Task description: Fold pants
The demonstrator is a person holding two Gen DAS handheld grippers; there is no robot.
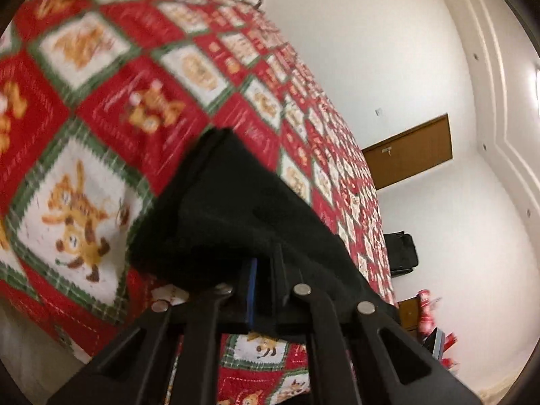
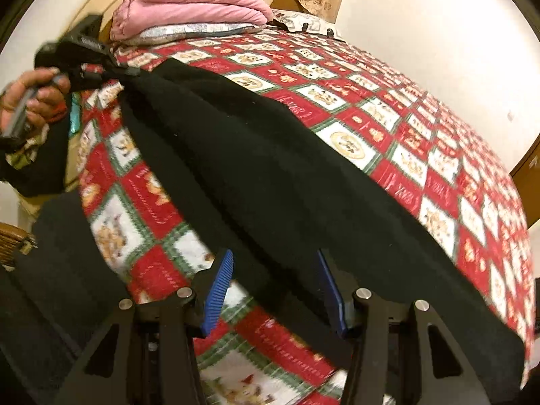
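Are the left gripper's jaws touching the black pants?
Touching. In the left wrist view the left gripper has its jaws closed on an edge of the black pants, fabric pinched between them.

Matt black fleecy pants [image 2: 270,168] lie on a printed cloth quilt [image 2: 388,111]; ribbed blue fingers [image 2: 219,293].

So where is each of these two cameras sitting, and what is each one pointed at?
Left wrist: rides the left gripper, looking along its shut fingers at the black pants they pinch, over the patchwork quilt.
Right wrist: rides the right gripper, jaws open around the pants; the person's left hand shows, holding the other gripper.
Shared: pants, quilt, pink blanket.
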